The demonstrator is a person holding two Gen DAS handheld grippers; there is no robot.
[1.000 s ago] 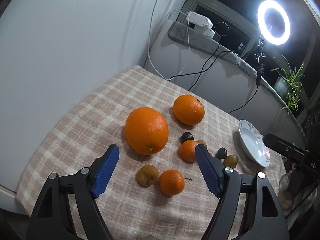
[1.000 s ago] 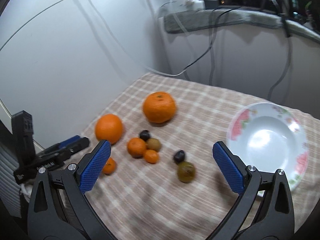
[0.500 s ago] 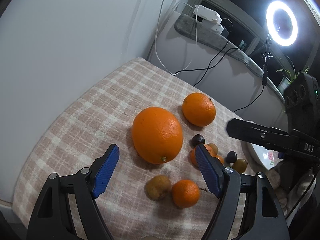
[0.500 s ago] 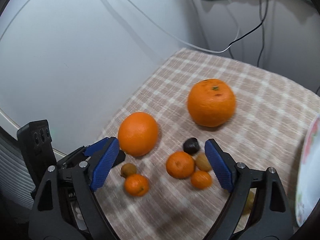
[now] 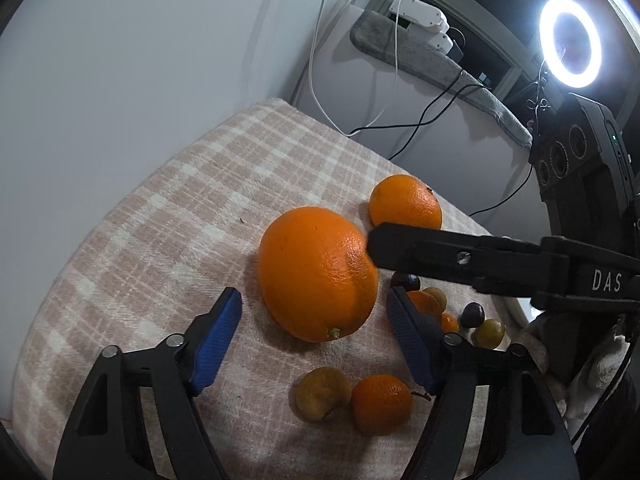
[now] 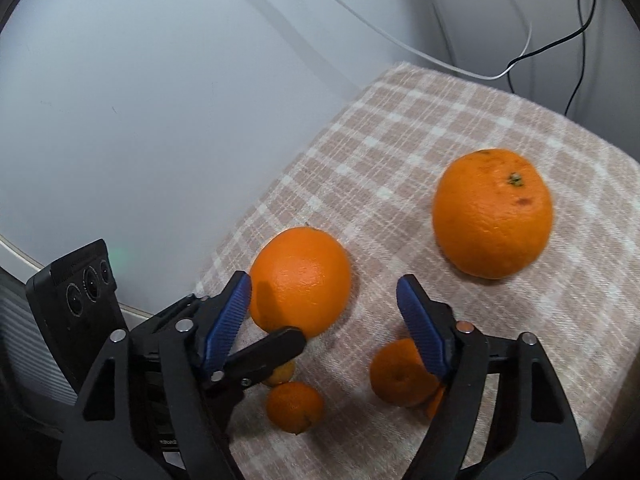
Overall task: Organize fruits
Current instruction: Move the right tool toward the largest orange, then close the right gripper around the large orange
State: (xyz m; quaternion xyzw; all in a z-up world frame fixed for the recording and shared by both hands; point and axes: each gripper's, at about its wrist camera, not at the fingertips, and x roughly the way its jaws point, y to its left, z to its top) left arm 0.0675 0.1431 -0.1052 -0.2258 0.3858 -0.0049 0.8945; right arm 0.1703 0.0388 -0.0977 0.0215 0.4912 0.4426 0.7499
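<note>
Left gripper: standing open, narrowing, closing in around the big orange.
Right gripper: open, narrowing, empty.
Technique: centring pads on the widest part, avoiding a clash.

The left gripper is matte black plastic with two angular arms, each ending in a ribbed blue pad held by silver screws. The right gripper is built alike; seen beside the left one, its black finger carries a slotted screw and white letters "DAS", under a black three-lens camera block.
</note>
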